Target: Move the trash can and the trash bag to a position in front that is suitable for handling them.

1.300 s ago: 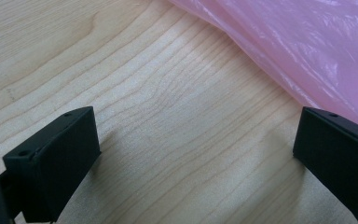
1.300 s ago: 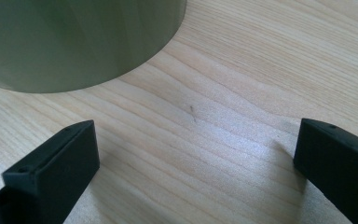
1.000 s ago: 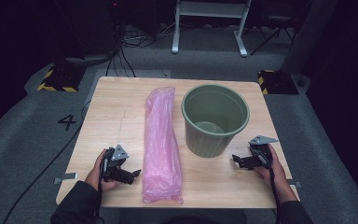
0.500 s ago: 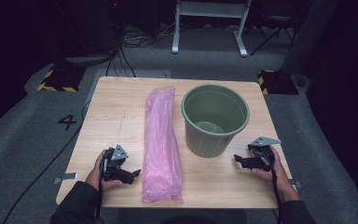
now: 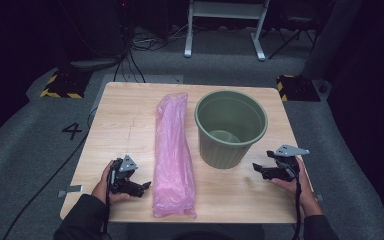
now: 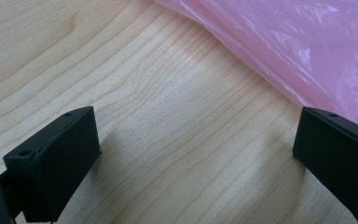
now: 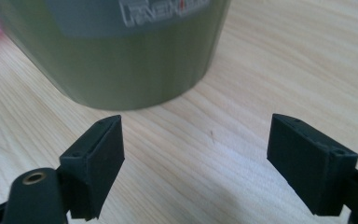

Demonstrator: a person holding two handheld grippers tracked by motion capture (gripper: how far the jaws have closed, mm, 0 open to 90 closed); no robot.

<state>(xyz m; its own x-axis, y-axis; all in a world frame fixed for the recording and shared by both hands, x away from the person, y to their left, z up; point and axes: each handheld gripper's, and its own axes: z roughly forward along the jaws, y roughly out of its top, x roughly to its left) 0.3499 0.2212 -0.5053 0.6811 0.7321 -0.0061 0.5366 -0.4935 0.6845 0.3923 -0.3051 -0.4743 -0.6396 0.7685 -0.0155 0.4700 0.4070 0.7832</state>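
Observation:
A long pink plastic bag [image 5: 172, 150] lies lengthwise down the middle of the wooden table [image 5: 125, 115]. Right of it stands an empty green bucket [image 5: 231, 127]. My left gripper [image 5: 142, 186] rests open near the front edge, jaws pointing at the bag's side, nothing between them; the left gripper view shows the bag [image 6: 298, 42] just beyond the left gripper [image 6: 196, 154]. My right gripper [image 5: 257, 167] is open, held front right of the bucket and aimed at its base. Its jaws have just been closing a little, with nothing between them. The bucket wall [image 7: 121, 56] is close ahead of the right gripper [image 7: 196, 154].
Grey carpet surrounds the table, with a "4" mark [image 5: 72, 131] on the left. Black-and-yellow striped blocks [image 5: 60, 86] [image 5: 297, 87] sit by the far corners. Cables [image 5: 140, 42] and a white frame's legs [image 5: 225, 30] lie behind.
The right gripper has lifted slightly beside the bucket. The left hand, the bag and the bucket have not moved.

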